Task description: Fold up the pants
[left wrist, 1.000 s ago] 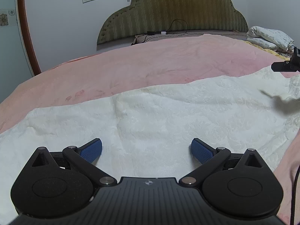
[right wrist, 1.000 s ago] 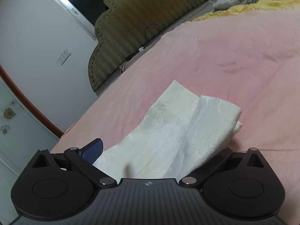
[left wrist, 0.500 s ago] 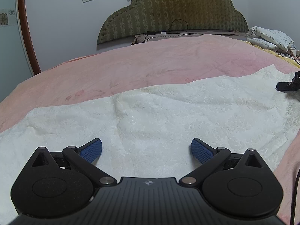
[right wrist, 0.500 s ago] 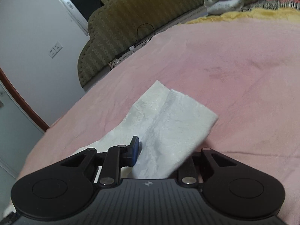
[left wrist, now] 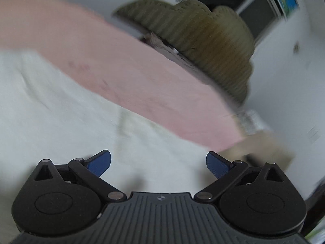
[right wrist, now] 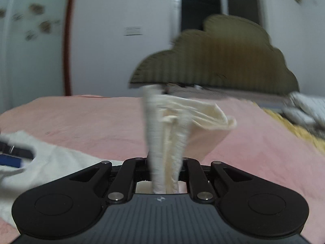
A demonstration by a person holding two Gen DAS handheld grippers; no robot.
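Right hand-held gripper [right wrist: 165, 162]: jaws closed on a bunched end of the white pants [right wrist: 168, 126], which rises off the bed [right wrist: 101, 122] between the fingers and flares out above them. Rest of the garment lies flat on the pink bed cover, trailing to the near left in the right wrist view. Left hand-held gripper [left wrist: 158, 162]: jaws wide apart, blue pads [left wrist: 99, 162] clear of any cloth, hovering above the flat white fabric [left wrist: 81, 111]. Both views are motion-blurred; fine creases cannot be read. Olive headboard [right wrist: 219, 57] at the far end of the bed, a heap of other bedding [right wrist: 304, 107] at the far right.

Judgement: step in hand looks like carrying the lifted end across to lay it over the flat part, an early fold.

Notes for doing it well:
- Keep the right grip firm; the cloth is thin and gathered, so it could slip or shed a layer.
- Travel low and steady so the trailing fabric drags little and does not bunch.
- Left hand-held gripper would serve best by pinning or pinching the flat part near the intended fold line.
- Align edges before releasing; a gathered end tends to land twisted.
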